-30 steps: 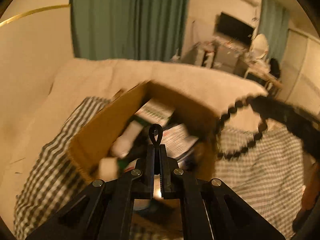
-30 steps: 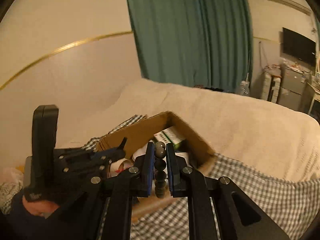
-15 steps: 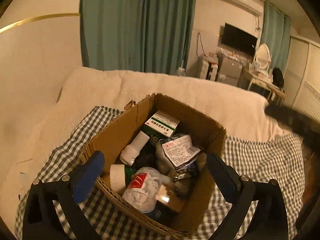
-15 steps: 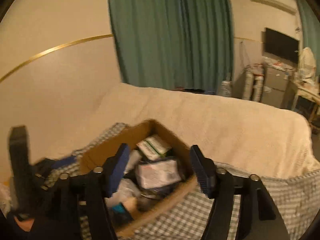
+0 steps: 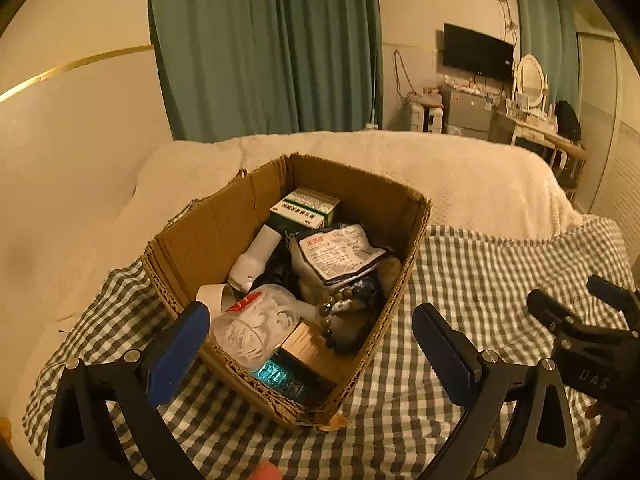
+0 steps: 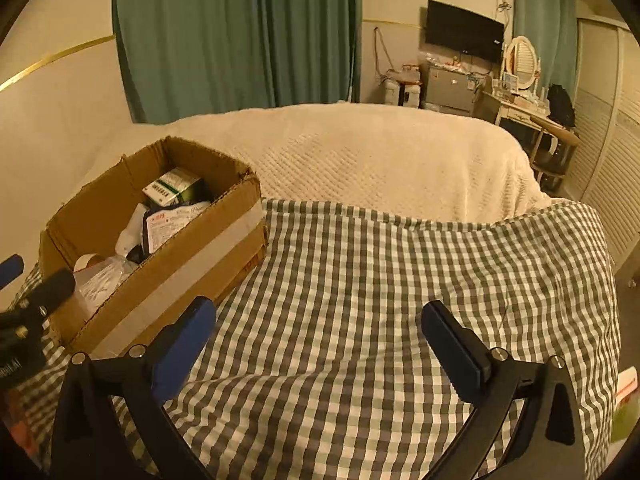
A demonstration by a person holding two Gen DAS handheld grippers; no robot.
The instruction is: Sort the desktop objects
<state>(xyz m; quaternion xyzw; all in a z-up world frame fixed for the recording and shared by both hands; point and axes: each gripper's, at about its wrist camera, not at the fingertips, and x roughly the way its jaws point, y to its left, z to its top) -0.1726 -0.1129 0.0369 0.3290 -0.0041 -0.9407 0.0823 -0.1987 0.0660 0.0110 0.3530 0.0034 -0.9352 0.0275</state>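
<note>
Both tools are seen spread wide with nothing between their blue pads. From the left wrist view, the left tool (image 5: 310, 344) is held low in front of the cardboard box (image 5: 224, 232), its fingertips framing the box's near corner without touching it. The right tool (image 6: 320, 336) is held over bare checked cloth (image 6: 400, 280), with the box well off to its left.

The box sits on the checked cloth spread on the bed, its flaps torn off and its top open. Inside it, a green-and-white medicine carton (image 5: 304, 208) is leaned at the far end, a white bottle (image 5: 256, 258) lies tilted below it, and a printed foil pouch (image 5: 340, 252) rests to the right of the bottle. A roll of tape (image 5: 212, 296) is wedged against the left wall. A clear bag of white contents (image 5: 256, 324) with a red label fills the near part, and a string of dark beads (image 5: 332, 312) is draped beside it, over a wooden block (image 5: 304, 344). A teal-printed packet (image 5: 276, 376) lies at the near corner. A pale tape band is seen across the box's right outer wall in the right wrist view.

Beyond the cloth, a cream blanket (image 6: 380, 152) covers the rest of the bed. Wide open cloth is left to the right of the box, up to the bed's right edge, where the cloth hangs down.
</note>
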